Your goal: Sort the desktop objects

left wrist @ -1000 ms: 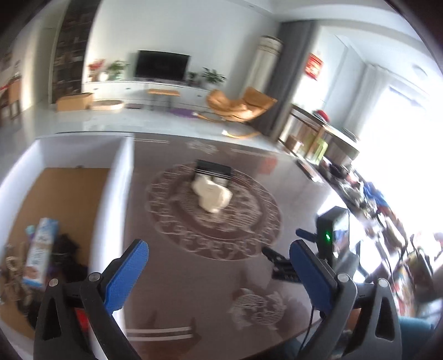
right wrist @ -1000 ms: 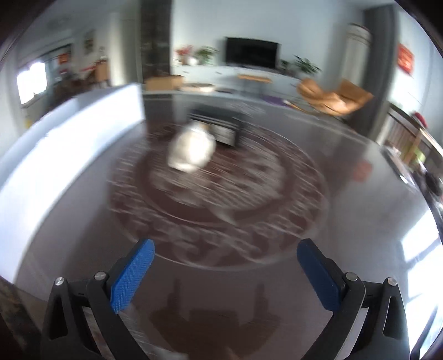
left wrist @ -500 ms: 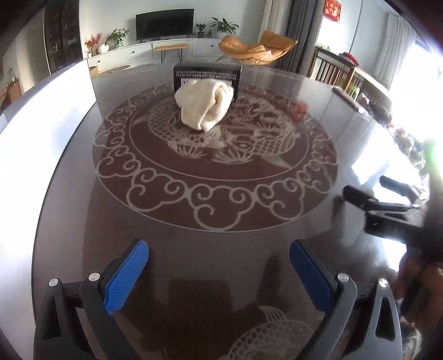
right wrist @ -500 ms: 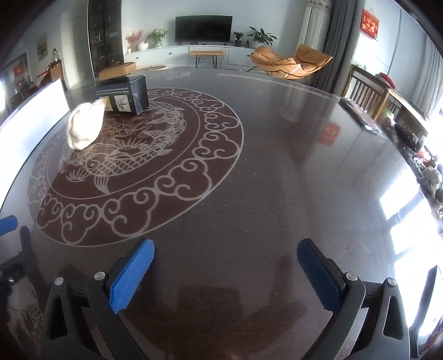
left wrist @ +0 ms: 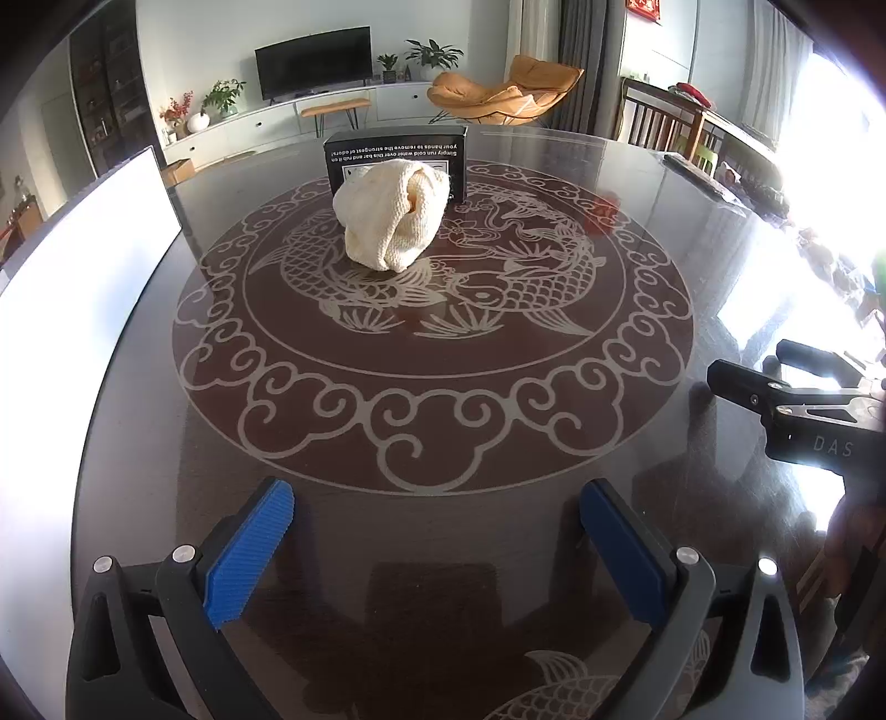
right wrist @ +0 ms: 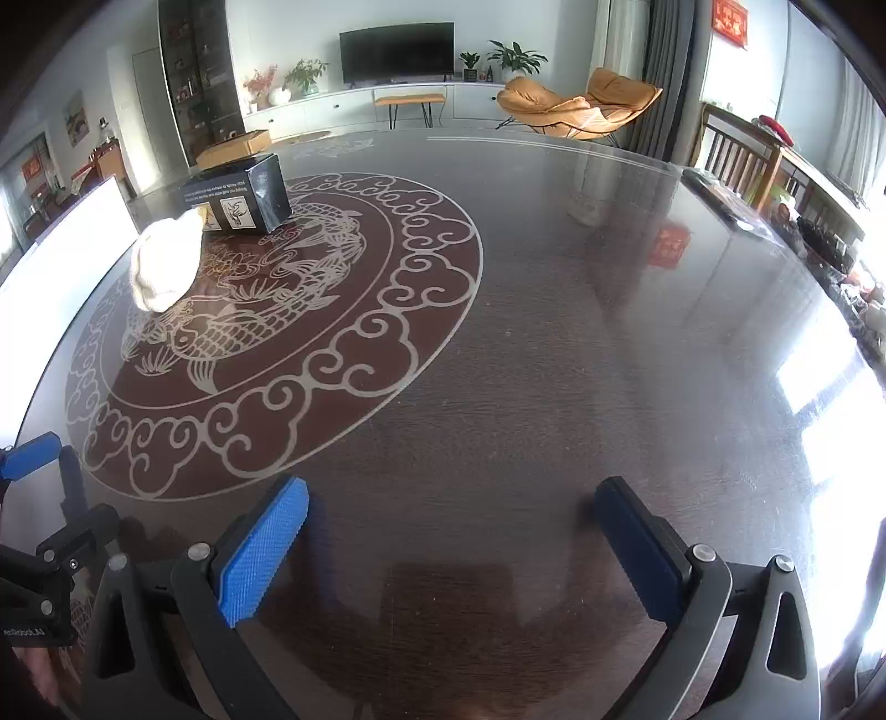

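Note:
A cream knitted bundle (left wrist: 392, 217) lies on the dark round table (left wrist: 443, 531), on the fish pattern, touching the front of a black printed box (left wrist: 396, 149). In the right wrist view the same knitted bundle (right wrist: 165, 262) and black box (right wrist: 238, 195) sit at the far left. My left gripper (left wrist: 437, 545) hovers open over the table's near edge, well short of the bundle, nothing between its blue pads. My right gripper (right wrist: 451, 548) is open too, over bare table (right wrist: 554, 343) to the right of the pattern. Each gripper shows at the edge of the other's view.
A white bin wall (left wrist: 72, 310) stands along the table's left side; its inside is hidden. Clutter (right wrist: 830, 249) lines the far right table edge in bright window glare. Beyond the table are a TV unit (right wrist: 396, 50) and an orange lounge chair (right wrist: 581, 105).
The left gripper swung from above the white bin and its contents to face the table's centre, closing on the bundle. The right view turned rightward, then settled. Both stayed open.

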The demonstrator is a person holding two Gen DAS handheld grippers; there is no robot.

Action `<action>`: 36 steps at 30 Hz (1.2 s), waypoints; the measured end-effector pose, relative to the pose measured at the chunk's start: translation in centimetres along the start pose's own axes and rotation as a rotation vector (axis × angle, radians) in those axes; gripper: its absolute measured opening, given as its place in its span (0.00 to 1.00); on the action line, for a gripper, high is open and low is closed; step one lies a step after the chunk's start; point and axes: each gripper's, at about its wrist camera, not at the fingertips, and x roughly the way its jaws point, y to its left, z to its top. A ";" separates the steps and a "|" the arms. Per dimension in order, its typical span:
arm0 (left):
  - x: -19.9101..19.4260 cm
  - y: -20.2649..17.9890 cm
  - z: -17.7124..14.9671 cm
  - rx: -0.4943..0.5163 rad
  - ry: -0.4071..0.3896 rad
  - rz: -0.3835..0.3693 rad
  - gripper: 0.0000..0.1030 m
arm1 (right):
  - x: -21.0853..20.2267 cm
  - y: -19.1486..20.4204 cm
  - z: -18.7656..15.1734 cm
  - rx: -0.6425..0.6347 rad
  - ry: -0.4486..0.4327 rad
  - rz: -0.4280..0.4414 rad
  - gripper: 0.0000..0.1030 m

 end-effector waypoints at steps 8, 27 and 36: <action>0.1 0.0 0.0 0.000 -0.001 0.001 1.00 | 0.0 0.0 0.0 0.001 0.000 0.000 1.00; -0.2 0.0 -0.4 0.014 0.001 -0.007 1.00 | -0.1 0.0 -0.1 0.002 0.001 -0.001 1.00; 0.7 0.0 1.4 0.064 0.121 -0.028 1.00 | -0.1 0.0 -0.1 0.004 0.001 -0.002 1.00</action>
